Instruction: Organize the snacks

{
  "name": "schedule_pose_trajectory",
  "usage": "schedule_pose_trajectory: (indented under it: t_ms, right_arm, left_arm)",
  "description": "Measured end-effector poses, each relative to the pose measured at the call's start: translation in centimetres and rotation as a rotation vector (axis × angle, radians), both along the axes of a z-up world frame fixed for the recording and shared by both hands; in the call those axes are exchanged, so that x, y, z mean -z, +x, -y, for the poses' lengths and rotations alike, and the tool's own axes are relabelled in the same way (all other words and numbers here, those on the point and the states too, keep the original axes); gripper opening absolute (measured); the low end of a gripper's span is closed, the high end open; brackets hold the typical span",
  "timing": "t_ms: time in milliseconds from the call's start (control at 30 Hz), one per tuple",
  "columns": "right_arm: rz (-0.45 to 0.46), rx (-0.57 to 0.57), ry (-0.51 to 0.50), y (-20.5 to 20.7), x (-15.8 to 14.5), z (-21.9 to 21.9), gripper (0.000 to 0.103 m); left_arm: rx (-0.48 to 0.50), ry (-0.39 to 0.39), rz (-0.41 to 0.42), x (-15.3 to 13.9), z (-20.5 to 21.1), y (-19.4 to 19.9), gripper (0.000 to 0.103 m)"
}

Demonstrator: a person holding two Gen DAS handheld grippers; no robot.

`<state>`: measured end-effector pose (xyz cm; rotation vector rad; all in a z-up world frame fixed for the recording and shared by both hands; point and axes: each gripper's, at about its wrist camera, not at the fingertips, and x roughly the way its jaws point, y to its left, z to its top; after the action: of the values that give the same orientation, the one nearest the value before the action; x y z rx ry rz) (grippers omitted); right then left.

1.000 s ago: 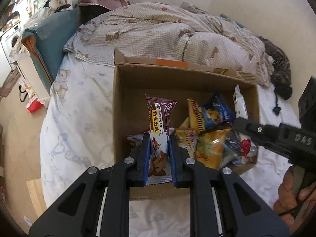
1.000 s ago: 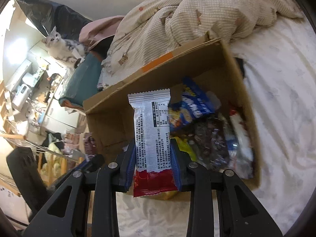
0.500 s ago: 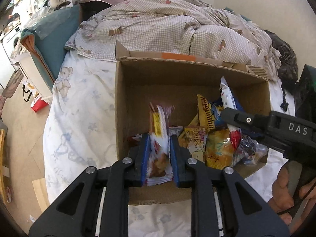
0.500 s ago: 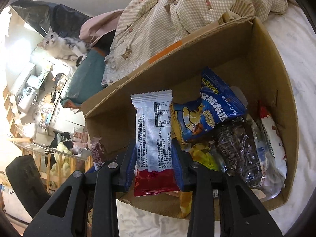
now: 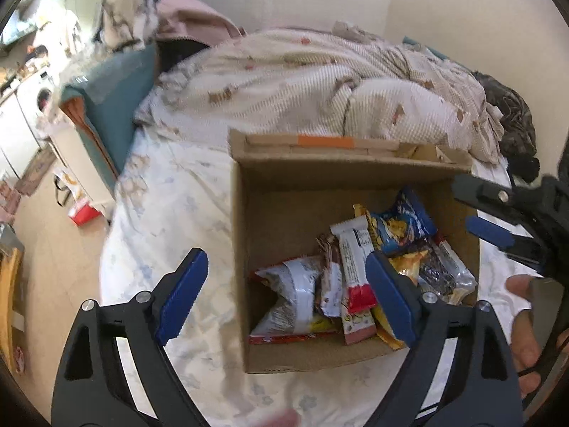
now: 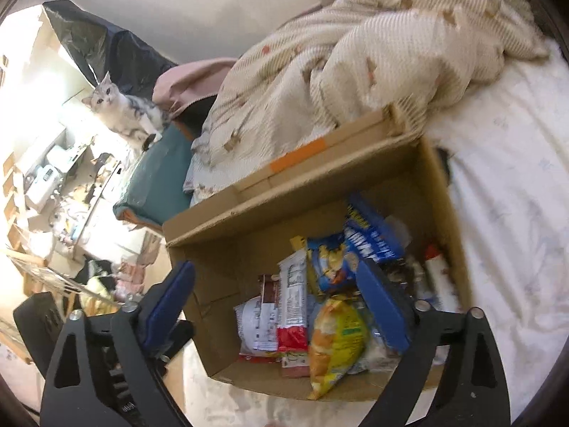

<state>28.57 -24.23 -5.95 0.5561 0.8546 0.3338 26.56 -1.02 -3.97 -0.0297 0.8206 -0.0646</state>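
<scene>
**Both grippers spreading, nothing held**

My left black two-finger gripper with blue pads (image 5: 286, 295) points steeply downward, its jaws opening wide with nothing pressed between the pads. My right black gripper with blue pads (image 6: 277, 306) does the same, jaws opening and empty. In the left view, my bare right hand (image 5: 530, 331) wraps its handle.

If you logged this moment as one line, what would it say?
left gripper: opening, empty | right gripper: opening, empty | snack packets: lying in cardboard box | box: on bed
</scene>
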Motion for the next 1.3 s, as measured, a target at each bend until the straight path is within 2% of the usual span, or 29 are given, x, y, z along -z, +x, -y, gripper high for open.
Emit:
schedule_pose_trajectory:
  t_ms: [100, 267, 300, 333, 367, 400, 600, 767, 867, 1033, 1167, 1300]
  right_arm:
    - [0.039, 0.045, -0.059, -1.6, -1.6, 0.6, 0.102]
    - [0.089, 0.051, -0.120, -4.8, -3.6, 0.6, 0.103]
    - [0.097, 0.048, -0.137, -5.7, -3.9, 0.5, 0.103]
    - [0.101, 0.045, -0.153, -6.5, -4.0, 0.4, 0.103]
    - [0.104, 0.040, -0.172, -7.5, -4.1, 0.2, 0.103]
    - [0.106, 0.037, -0.185, -8.3, -4.1, 0.2, 0.103]
    - [0.096, 0.045, -0.217, -12.7, -3.5, 0.5, 0.103]
    - [0.093, 0.064, -0.227, -15.0, -3.3, 0.5, 0.103]
    - [0.102, 0.063, -0.255, -16.2, -3.3, 0.2, 0.103]
    - [0.165, 0.101, -0.354, -18.3, -3.9, -0.6, 0.103]
    - [0.237, 0.109, -0.409, -19.6, -4.5, -1.5, 0.103]
    - [0.290, 0.105, -0.432, -20.0, -4.6, -2.4, 0.103]
  left_arm:
    - [-0.030, -0.003, 0.061, -1.7, -0.7, -1.3, 0.088]
    - [-0.036, -0.017, 0.129, -4.3, -1.7, -3.7, 0.089]
    - [-0.033, -0.013, 0.137, -4.6, -1.7, -4.3, 0.090]
    - [-0.029, -0.009, 0.143, -4.8, -1.9, -4.9, 0.096]
    - [-0.027, 0.001, 0.154, -4.9, -2.0, -5.8, 0.102]
    - [-0.028, 0.009, 0.163, -4.9, -2.1, -6.5, 0.103]
    - [-0.023, -0.001, 0.124, -4.2, -2.8, -10.0, 0.103]
    - [-0.030, 0.002, 0.088, -3.5, -2.9, -12.1, 0.103]
    - [-0.001, 0.014, 0.087, -3.3, -2.5, -13.6, 0.103]
    - [0.020, 0.043, 0.142, -3.8, -1.7, -16.1, 0.103]
    - [0.036, 0.017, 0.215, -4.7, -1.9, -17.8, 0.103]
    - [-0.010, 0.015, 0.268, -5.2, -2.4, -18.7, 0.103]
